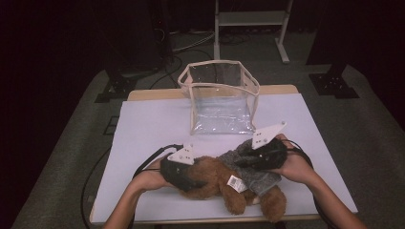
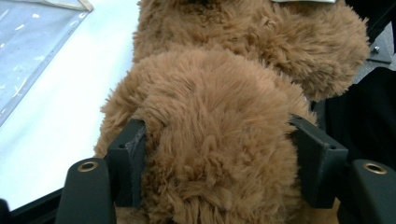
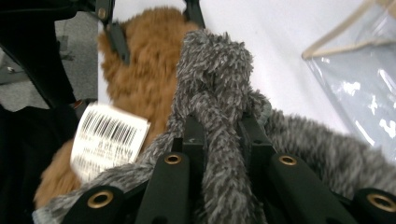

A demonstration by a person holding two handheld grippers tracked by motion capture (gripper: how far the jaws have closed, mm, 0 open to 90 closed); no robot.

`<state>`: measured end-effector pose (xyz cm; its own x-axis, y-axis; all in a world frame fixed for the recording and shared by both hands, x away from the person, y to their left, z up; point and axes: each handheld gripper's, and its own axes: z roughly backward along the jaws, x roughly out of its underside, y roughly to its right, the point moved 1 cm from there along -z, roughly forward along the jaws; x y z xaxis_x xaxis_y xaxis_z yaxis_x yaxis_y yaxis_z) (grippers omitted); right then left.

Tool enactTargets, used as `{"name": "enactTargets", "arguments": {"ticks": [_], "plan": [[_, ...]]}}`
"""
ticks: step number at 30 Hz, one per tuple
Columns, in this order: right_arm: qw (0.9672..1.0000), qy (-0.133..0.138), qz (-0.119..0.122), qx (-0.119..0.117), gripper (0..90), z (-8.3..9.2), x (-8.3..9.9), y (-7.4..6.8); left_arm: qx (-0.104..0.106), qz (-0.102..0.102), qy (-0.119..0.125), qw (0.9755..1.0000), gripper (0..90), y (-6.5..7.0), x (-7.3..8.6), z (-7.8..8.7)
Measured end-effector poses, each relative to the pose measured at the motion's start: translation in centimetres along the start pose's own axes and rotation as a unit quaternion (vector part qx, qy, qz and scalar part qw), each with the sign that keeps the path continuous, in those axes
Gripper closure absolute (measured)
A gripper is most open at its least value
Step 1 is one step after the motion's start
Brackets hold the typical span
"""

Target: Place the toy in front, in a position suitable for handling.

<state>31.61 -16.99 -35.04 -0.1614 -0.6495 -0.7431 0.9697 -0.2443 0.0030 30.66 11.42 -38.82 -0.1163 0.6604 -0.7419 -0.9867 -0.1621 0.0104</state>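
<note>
Fluffy brown plush bear point(image 1: 224, 183) clamped in left tongs point(image 2: 217, 158); right tongs point(image 3: 223, 140) pinch its grey knit garment point(image 3: 212, 84). Clear plastic bag point(image 1: 220, 98) beyond, on desk point(image 1: 148, 124).

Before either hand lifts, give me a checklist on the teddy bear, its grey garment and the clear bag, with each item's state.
1. Left gripper on the brown teddy bear: ok, both pads press into its fur.
2. Right gripper on the grey knit garment: ok, jaws shut on a bunched fold.
3. Garment free of the bear: cannot tell; it lies over the bear's body.
4. Paper barcode tag clear of the jaws: ok, it hangs beside them.
5. Clear bag ready to receive: ok, upright behind the bear with its top open.
6. Table between bear and bag free: ok.
</note>
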Motion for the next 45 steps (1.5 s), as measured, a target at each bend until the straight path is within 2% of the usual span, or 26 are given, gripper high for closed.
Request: {"name": "enactTargets", "arguments": {"ticks": [4, 8, 10, 13, 15, 17, 18, 21, 26, 28, 30, 33, 35, 38, 42, 43, 45], "plan": [[0.9997, 0.008, -0.02, -0.009, 75.7, 0.5, 1.6, -0.1, -0.007, 0.0, 0.001, 1.0, 22.2, -0.2, -0.5, 0.6], [0.9997, 0.013, -0.018, -0.011, 76.1, 0.1, 2.1, -0.7, -0.012, 0.013, -0.003, 0.9998, 10.8, -0.5, -1.1, 1.0], [0.9996, 0.017, -0.019, -0.012, 76.1, 0.2, 2.4, -0.8, -0.004, 0.025, -0.007, 0.9997, 8.3, -0.7, -0.9, 0.6], [0.9992, 0.025, -0.027, -0.018, 76.2, 0.3, 2.8, -0.9, 0.01, 0.045, 0.004, 0.9989, 4.3, -1.0, -0.2, -0.3], [0.9987, 0.031, -0.033, -0.023, 76.2, 0.3, 3.1, -0.9, 0.035, 0.064, -0.002, 0.9973, 1.7, -1.1, 0.3, -1.9], [0.9984, 0.034, -0.037, -0.026, 76.1, 0.5, 3.4, -0.9, 0.051, 0.062, -0.006, 0.9968, 2.9, -0.9, 0.3, -3.0], [0.9984, 0.035, -0.037, -0.025, 76.0, 0.6, 3.4, -0.9, 0.054, 0.054, -0.01, 0.9971, 8.3, -0.9, 0.1, -3.1], [0.9981, 0.04, -0.044, -0.013, 75.7, 0.9, 3.5, -0.7, 0.033, 0.042, -0.012, 0.9985, 28.7, -1.2, -0.4, -2.8], [0.9977, 0.043, -0.051, -0.003, 75.2, 1.3, 3.2, 0.4, -0.023, 0.009, -0.01, 0.9996, 40.4, -1.5, -1.3, -2.3], [0.9977, 0.041, -0.053, -0.005, 75.2, 1.3, 2.8, 1.0, -0.054, -0.009, -0.022, 0.9983, 41.7, -1.8, -1.9, -2.3], [0.9983, 0.028, -0.051, -0.005, 75.1, 1.2, 2.3, 1.5, -0.069, -0.023, -0.033, 0.9968, 42.7, -2.0, -2.3, -2.2], [0.9995, -0.001, -0.031, -0.003, 75.0, 1.1, 1.1, 2.3, -0.088, -0.02, -0.025, 0.9956, 44.0, -2.9, -2.5, -1.9], [0.9996, -0.011, -0.025, 0.002, 74.9, 1.1, 0.4, 2.7, -0.096, -0.016, -0.017, 0.9951, 44.9, -3.5, -2.6, -1.5], [0.9996, -0.009, -0.026, 0.012, 74.7, 1.0, -0.2, 3.5, -0.122, -0.019, -0.014, 0.9923, 44.8, -4.2, -2.6, -0.9], [0.999, 0.008, -0.038, 0.021, 74.7, 0.8, -0.9, 4.9, -0.151, -0.02, -0.006, 0.9883, 44.1, -5.0, -2.4, 0.3], [0.9987, 0.012, -0.043, 0.026, 74.7, 0.7, -1.1, 5.3, -0.154, -0.02, -0.001, 0.9879, 43.8, -5.1, -2.2, 0.5], [0.9981, 0.018, -0.051, 0.029, 74.7, 0.4, -1.3, 5.9, -0.147, -0.023, 0.003, 0.9889, 41.3, -5.1, -2.0, 0.5]]}}
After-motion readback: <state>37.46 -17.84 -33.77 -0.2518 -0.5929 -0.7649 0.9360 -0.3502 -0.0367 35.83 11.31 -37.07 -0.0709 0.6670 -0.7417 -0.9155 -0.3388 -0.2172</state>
